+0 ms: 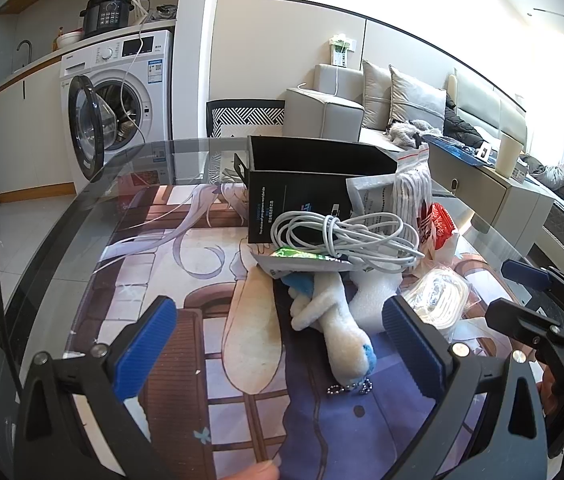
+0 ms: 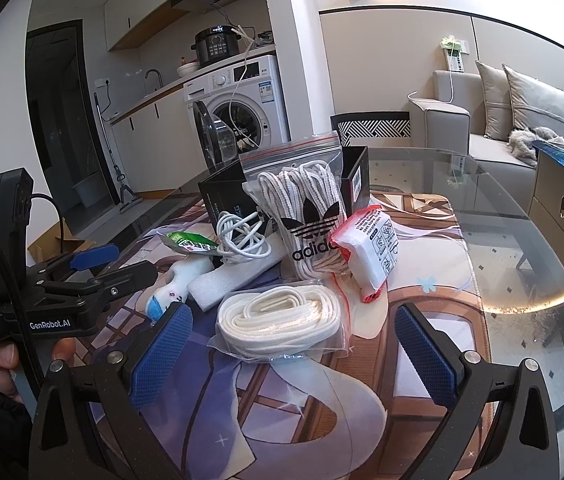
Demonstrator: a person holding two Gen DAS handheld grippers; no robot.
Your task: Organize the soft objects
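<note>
With both my left gripper (image 1: 282, 344) and right gripper (image 2: 294, 348) spread and empty, the plush toy (image 1: 332, 316) lay between my left fingers, light, squashy, best pinched mid-body.

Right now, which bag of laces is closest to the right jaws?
The flat clear bag of cream laces, lying right in front of the open jaws. The Adidas bag stands upright behind it, against the black box.

Zip bag of laces (image 2: 309, 216): "adidas" with trefoil logo. Left gripper (image 2: 93, 268): body printed "GenRobot.AI". Black box (image 1: 302, 196): small print, unreadable from here.
</note>
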